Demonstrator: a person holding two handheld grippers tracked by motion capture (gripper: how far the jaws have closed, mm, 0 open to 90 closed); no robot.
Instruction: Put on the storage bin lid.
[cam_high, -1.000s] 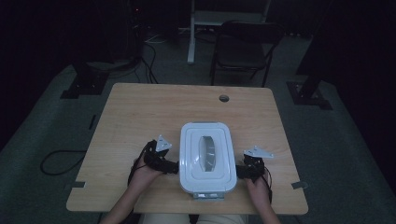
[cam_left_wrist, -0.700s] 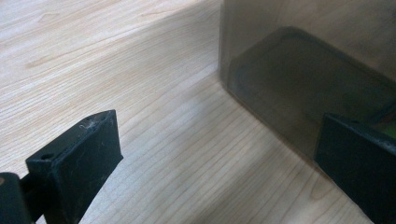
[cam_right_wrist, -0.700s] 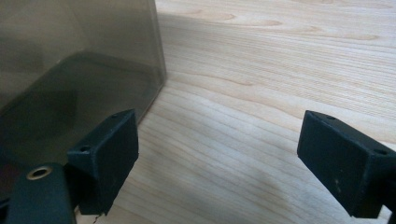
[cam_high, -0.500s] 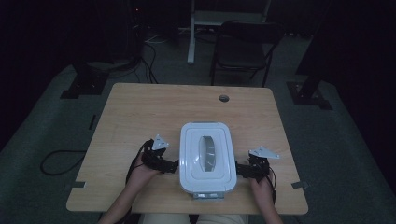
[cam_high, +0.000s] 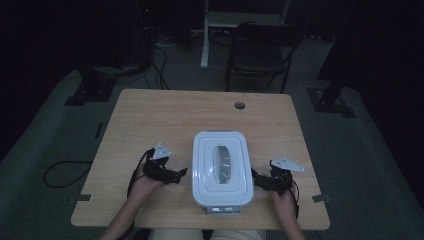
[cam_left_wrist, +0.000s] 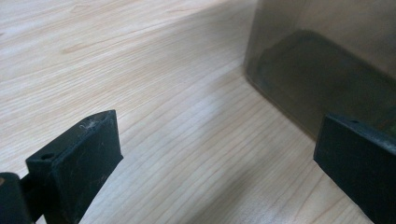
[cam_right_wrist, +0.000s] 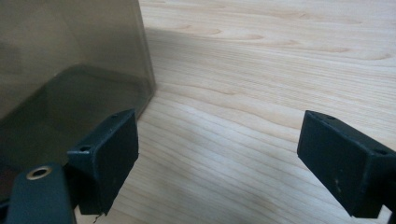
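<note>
On the light wooden table (cam_high: 165, 115), white-lidded rectangular plastic box (cam_high: 222, 167) — left gripper (cam_high: 176, 174) and right gripper (cam_high: 256, 180) flank it, jaws spread, holding nothing.

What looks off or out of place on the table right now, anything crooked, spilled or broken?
Nothing stands out. The lidded container sits squarely on the table, lid on, with no spill. The left gripper and right gripper flank it, jaws open.

A light wooden table (cam_high: 165, 115) bears a white lidded box (cam_high: 221, 169) near its front edge.
</note>
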